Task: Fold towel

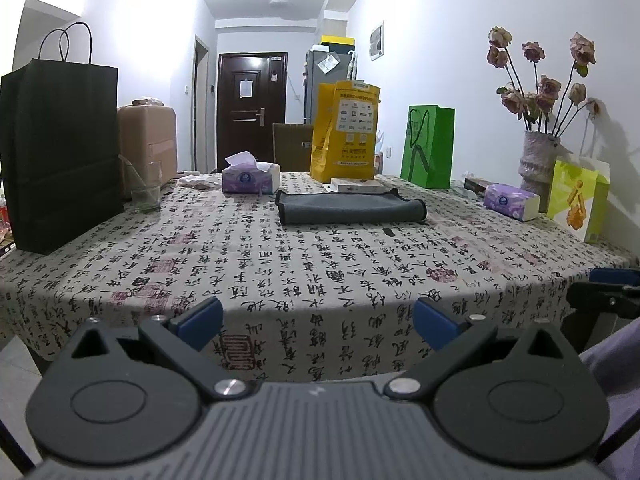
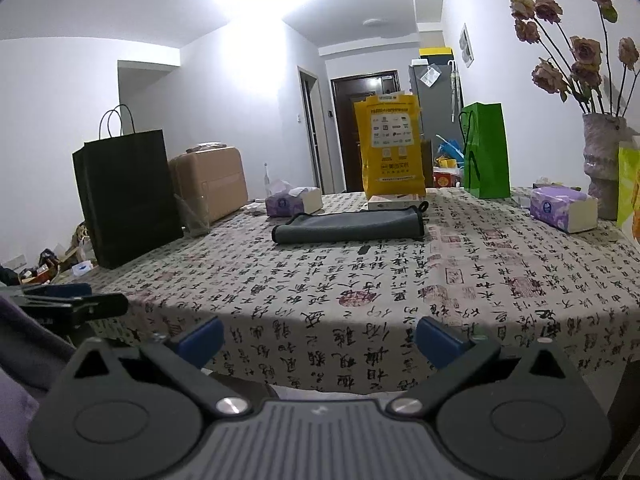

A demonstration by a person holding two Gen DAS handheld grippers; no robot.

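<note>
A grey towel (image 1: 350, 209) with a dark hem lies folded on the far middle of the table; it also shows in the right wrist view (image 2: 348, 227). My left gripper (image 1: 318, 322) is open and empty, held before the table's near edge, far from the towel. My right gripper (image 2: 320, 338) is open and empty too, also in front of the near edge. The right gripper shows at the right edge of the left wrist view (image 1: 604, 294), and the left gripper at the left of the right wrist view (image 2: 68, 300).
The table (image 1: 280, 272) has a calligraphy-print cloth. A black paper bag (image 1: 60, 152) and a glass (image 1: 146, 190) stand at the left. Two tissue packs (image 1: 250, 178) (image 1: 512, 200), a yellow bag (image 1: 346, 132), a green bag (image 1: 430, 146), a flower vase (image 1: 538, 162) and a lime bag (image 1: 578, 198) stand along the back and right.
</note>
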